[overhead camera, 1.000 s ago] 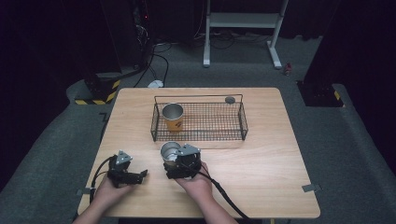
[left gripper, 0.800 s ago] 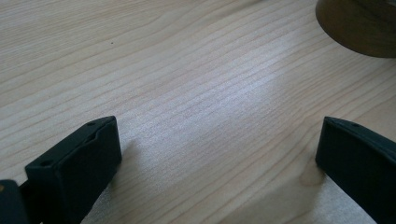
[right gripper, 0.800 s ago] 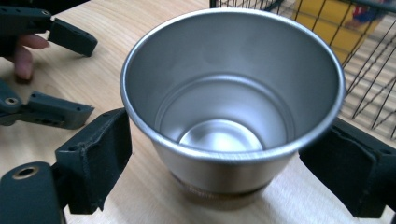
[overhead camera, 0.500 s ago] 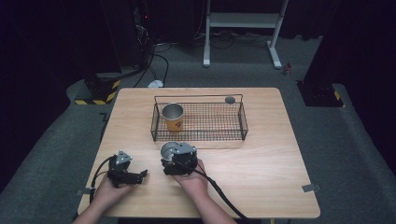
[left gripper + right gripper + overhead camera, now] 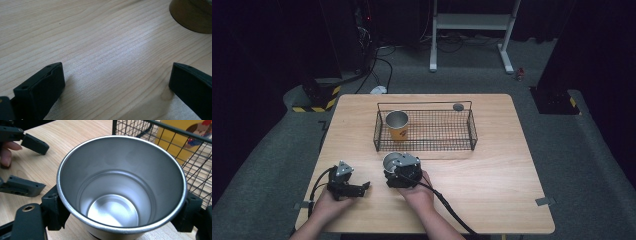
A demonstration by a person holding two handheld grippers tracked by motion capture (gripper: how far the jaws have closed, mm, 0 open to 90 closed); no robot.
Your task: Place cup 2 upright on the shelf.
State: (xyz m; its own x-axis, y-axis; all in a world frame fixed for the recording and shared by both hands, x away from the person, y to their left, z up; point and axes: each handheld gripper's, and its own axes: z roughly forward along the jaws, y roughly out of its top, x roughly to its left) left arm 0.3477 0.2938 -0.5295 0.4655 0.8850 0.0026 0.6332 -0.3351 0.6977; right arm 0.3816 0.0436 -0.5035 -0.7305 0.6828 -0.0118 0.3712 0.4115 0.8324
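Observation:
A bare steel cup stands upright on the wooden table just in front of the wire basket. My right gripper is shut on it, one black jaw pressed against each side of its wall. The cup is empty. A second cup with a yellow printed sleeve stands inside the basket at its left end. My left gripper rests low over the table to the left, open, with bare wood between its jaws. The steel cup's base shows in the left gripper view.
A small dark round disc lies on the table behind the basket's back right rim. The basket's near wall stands right beside the held cup. Beyond the table's edges lie grey floor, cables and a stand.
My right gripper and the steel cup have shifted slightly to the left. The left gripper has stayed where it was.

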